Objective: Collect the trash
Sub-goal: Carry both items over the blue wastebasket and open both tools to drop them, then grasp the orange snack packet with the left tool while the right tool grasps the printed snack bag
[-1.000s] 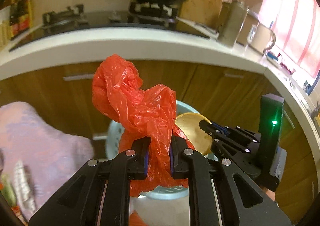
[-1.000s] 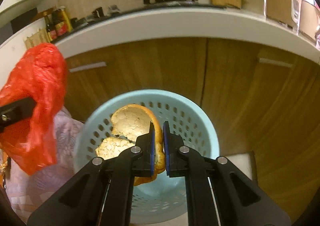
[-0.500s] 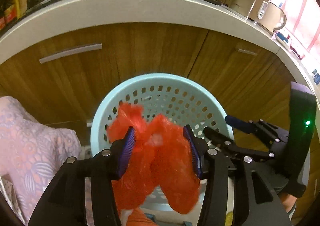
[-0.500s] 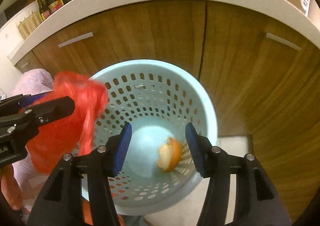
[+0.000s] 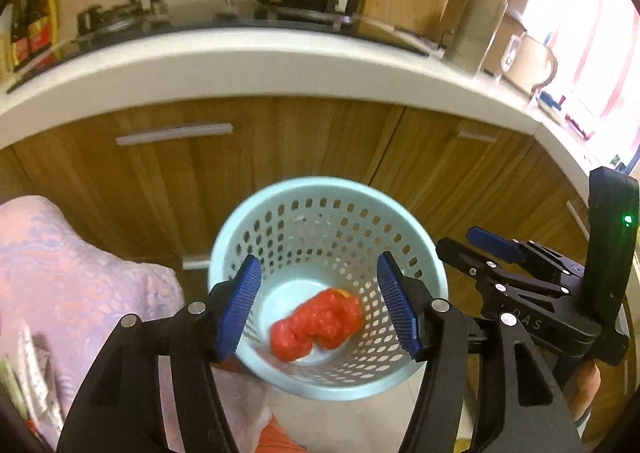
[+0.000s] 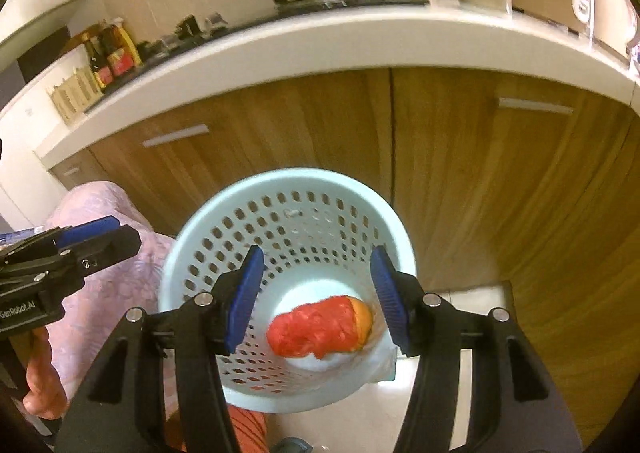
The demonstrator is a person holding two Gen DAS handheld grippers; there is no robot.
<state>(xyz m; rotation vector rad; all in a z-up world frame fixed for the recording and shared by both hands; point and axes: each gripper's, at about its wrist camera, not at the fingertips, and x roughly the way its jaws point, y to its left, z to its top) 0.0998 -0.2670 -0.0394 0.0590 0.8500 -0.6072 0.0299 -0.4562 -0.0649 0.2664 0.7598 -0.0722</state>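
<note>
Before wooden cabinets point(image 5: 320, 141), pale-blue perforated basket point(image 5: 304, 193) with red bag point(image 5: 316, 323), orange peel point(image 6: 362, 319).

Left gripper point(image 5: 320, 303) low in the frame's centre, angled downward, jaws just opened wider, nothing between the blue pads point(image 5: 240, 307). Right gripper point(image 6: 316, 297) likewise low centre, tilted down, jaws apart and empty after opening. Right gripper's body also at the left wrist view's right edge; fingers point(image 6: 38, 377) of a hand at lower left.
</note>
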